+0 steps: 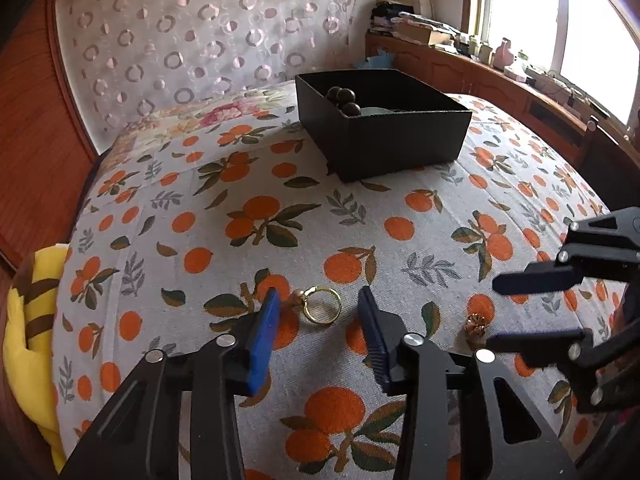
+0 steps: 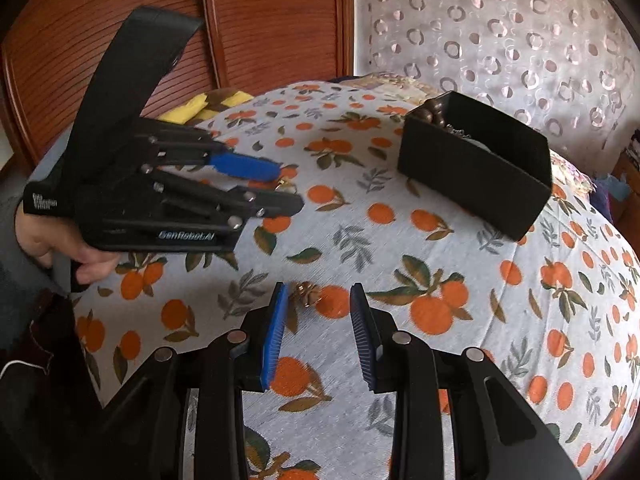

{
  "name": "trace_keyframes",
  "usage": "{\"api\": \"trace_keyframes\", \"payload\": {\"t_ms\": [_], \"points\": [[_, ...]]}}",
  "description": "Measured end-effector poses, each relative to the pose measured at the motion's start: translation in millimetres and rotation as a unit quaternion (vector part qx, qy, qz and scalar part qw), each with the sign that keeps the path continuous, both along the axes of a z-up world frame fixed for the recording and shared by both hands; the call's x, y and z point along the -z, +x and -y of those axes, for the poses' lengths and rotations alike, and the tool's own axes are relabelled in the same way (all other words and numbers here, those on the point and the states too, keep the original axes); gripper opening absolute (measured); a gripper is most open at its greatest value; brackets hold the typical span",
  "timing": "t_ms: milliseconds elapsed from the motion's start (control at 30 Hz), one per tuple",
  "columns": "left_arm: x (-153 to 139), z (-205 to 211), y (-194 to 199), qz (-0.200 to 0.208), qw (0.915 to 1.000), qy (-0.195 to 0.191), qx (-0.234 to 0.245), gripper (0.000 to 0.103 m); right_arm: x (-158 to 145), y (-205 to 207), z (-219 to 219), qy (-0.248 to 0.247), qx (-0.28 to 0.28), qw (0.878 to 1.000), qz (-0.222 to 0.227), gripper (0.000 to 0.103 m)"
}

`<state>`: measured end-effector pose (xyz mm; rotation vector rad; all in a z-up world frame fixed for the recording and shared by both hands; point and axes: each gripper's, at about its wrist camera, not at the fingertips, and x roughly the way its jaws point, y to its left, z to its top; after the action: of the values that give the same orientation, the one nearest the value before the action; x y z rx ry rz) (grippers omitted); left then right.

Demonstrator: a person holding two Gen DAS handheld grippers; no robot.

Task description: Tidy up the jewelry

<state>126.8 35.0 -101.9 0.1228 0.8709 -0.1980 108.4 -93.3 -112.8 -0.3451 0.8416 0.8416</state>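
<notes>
A gold ring with a small bead (image 1: 320, 305) lies on the orange-print cloth between the open blue fingers of my left gripper (image 1: 318, 300). A small gold-brown ornament (image 1: 475, 325) lies to its right, in front of my open right gripper (image 1: 494, 314). In the right wrist view that ornament (image 2: 305, 293) sits just inside the left pad of the right gripper (image 2: 318, 294). The left gripper (image 2: 288, 188) shows there too, open, with the ring (image 2: 285, 185) between its tips. A black open box (image 1: 380, 124) stands behind, holding dark beads (image 1: 342, 98); it also shows in the right wrist view (image 2: 476, 164).
A yellow striped cushion (image 1: 28, 320) lies at the bed's left edge. A wooden panel (image 2: 260, 20) and a circle-patterned curtain (image 1: 200, 32) stand behind. A wooden sideboard with clutter (image 1: 500, 68) runs along the window on the right.
</notes>
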Motion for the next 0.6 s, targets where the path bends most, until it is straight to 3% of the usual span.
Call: {"api": "trace_keyframes", "payload": {"t_ms": [100,267,333,367,600], "points": [[-0.9,0.8,1.3,0.001,1.0000,0.001,0.000,0.024,4.0,-0.6,-3.9,-0.012,-0.006,1.000,0.003,0.035],[-0.6,1.1,1.4,0.003,1.0000,0.002,0.001,0.023,4.2,1.6,-12.8,-0.025,-0.014,0.999,0.016,0.035],[-2.9,0.0,1.0,0.007,1.0000,-0.002,-0.003,0.023,4.3,0.1,-14.3,-0.025,-0.025,0.999,0.020,0.019],[-5.4,-0.8,0.7,0.010,0.9999,-0.006,-0.006,0.023,4.1,-1.6,-15.2,-0.029,-0.029,0.999,0.025,0.017],[-34.4,4.0,11.4,0.040,0.9989,-0.025,-0.007,0.024,-9.8,14.4,0.4,-0.021,-0.008,0.999,0.040,0.017]]}}
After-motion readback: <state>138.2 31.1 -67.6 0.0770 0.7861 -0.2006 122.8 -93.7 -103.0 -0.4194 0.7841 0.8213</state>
